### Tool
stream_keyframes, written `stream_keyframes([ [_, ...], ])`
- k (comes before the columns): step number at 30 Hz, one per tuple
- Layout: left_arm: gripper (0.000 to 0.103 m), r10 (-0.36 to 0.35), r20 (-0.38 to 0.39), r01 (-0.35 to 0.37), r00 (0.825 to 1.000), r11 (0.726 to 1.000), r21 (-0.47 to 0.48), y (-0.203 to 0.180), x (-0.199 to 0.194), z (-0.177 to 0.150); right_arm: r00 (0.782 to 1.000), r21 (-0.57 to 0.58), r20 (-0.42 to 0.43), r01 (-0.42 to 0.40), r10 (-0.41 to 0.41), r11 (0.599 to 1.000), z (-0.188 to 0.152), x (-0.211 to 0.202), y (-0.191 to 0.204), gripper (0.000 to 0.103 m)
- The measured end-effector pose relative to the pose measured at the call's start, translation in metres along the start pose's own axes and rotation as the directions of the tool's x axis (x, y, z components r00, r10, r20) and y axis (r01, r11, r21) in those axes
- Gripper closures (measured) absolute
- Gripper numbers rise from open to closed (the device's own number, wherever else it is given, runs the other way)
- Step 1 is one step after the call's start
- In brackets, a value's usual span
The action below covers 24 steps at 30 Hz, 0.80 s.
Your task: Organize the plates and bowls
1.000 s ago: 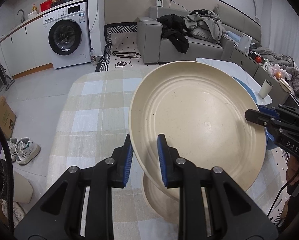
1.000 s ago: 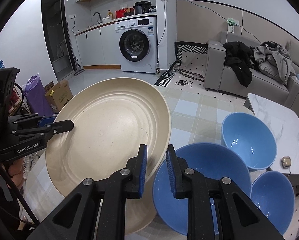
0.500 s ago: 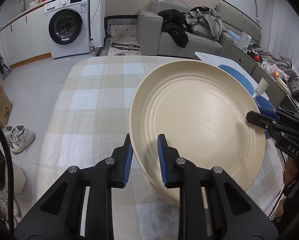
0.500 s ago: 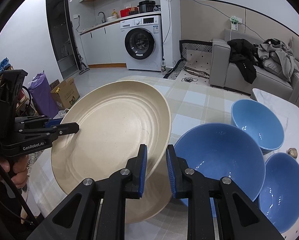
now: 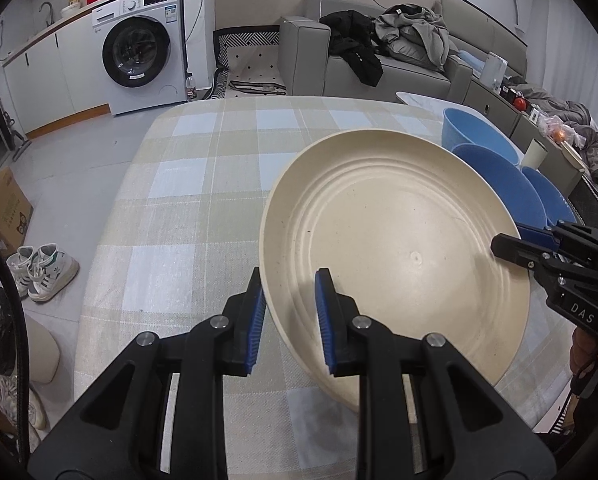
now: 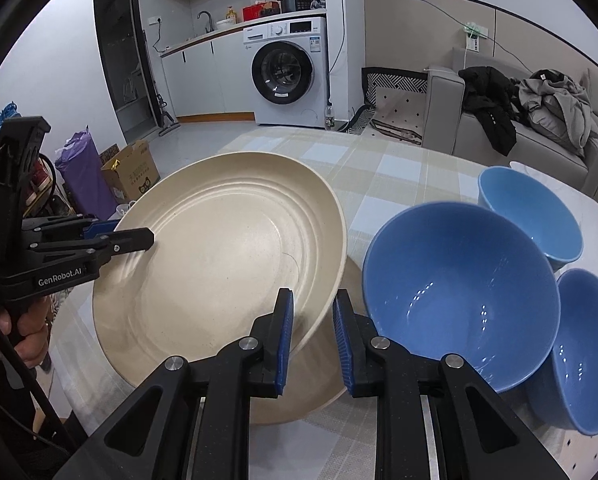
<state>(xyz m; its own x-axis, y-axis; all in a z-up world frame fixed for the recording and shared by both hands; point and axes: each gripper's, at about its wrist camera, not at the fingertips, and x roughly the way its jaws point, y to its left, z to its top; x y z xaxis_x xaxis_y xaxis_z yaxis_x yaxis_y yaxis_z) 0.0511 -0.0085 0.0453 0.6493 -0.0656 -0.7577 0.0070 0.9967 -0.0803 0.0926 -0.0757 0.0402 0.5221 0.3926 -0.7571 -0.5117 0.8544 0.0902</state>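
Item: one cream plate, ridged, carried between two handheld grippers over the checked tabletop. The left gripper was clamped on the plate's near-left rim, its blue pads closed on either side of the edge; the right gripper was likewise shut on the opposite rim. The plate sat tilted, low over a second cream plate lying flat near the tabletop's near edge, of which only a crescent showed beneath. Three blue bowls stood unstacked toward the tabletop's right edge, just beside the plates. Step in hand, as judged: stacking the held plate onto the lower one. The next move would call for levelling it, centring it over the lower rim and opening both jaws together so it does not slide. Whether the two plates already touched could not be told. The lower plate was mostly hidden, the furthest bowl partly covered by its neighbour, and the tabletop's near edge cut off by the gripper bodies.
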Motion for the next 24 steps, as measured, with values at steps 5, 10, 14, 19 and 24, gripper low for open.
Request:
stream_keyframes([
  [5,0.083,0.003,-0.021,-0.003,1.0,1.0,0.017,0.0,0.009,-0.008,1.0,0.003,-0.018,0.005,-0.005,1.0,-0.011,0.007,0.003,0.081],
  [10,0.083,0.0,-0.03,0.001,1.0,1.0,0.027,0.002,0.017,-0.016,0.999,0.005,-0.039,0.01,-0.01,1.0,-0.018,0.012,0.005,0.081],
  [14,0.083,-0.002,-0.042,0.004,0.999,0.999,0.039,0.002,0.027,-0.018,0.999,0.0,-0.051,0.017,-0.017,1.0,-0.026,0.017,0.006,0.081],
  [19,0.083,0.003,-0.049,-0.001,0.999,0.999,0.049,-0.001,0.037,-0.02,0.998,0.015,-0.063,0.021,-0.02,1.0,-0.033,0.021,0.005,0.081],
  [24,0.083,-0.014,-0.057,0.018,0.998,0.998,0.059,0.0,0.048,-0.021,0.997,0.021,-0.064,0.039,-0.038,0.999,-0.036,0.023,0.004,0.081],
])
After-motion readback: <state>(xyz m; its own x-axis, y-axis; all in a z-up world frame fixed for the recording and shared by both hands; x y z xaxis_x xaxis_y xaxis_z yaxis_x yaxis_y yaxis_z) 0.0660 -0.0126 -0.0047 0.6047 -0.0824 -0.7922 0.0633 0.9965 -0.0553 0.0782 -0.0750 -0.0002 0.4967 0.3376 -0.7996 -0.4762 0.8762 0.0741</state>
